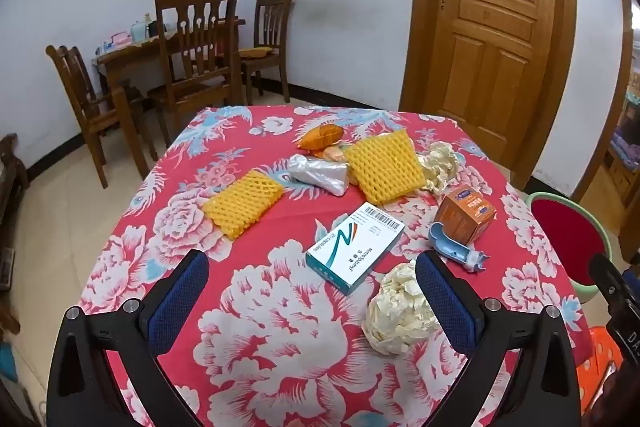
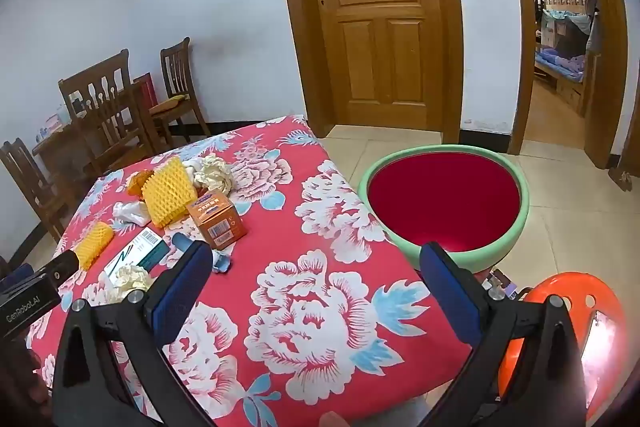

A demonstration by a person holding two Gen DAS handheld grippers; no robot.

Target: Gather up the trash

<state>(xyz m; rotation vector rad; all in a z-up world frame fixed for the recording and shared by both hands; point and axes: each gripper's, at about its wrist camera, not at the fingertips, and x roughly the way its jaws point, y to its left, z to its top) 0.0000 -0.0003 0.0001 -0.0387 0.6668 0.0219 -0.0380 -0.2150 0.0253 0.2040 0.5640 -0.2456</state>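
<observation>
Beyond the tongs, on the red flowered tablecloth, lay two yellow foam mesh fruit sleeves, two crumpled cream paper balls, two cardboard boxes, one white-and-teal, one orange, one crinkled silver plastic bag and one blue plastic inhaler. Right of them stood one green-rimmed red basin.

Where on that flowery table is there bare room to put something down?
The near right part of the tablecloth, between the orange box and the bowl, is bare. So is the near left corner, before the foam net. The far middle is crowded: nets, paper wads, bag, boxes.
</observation>
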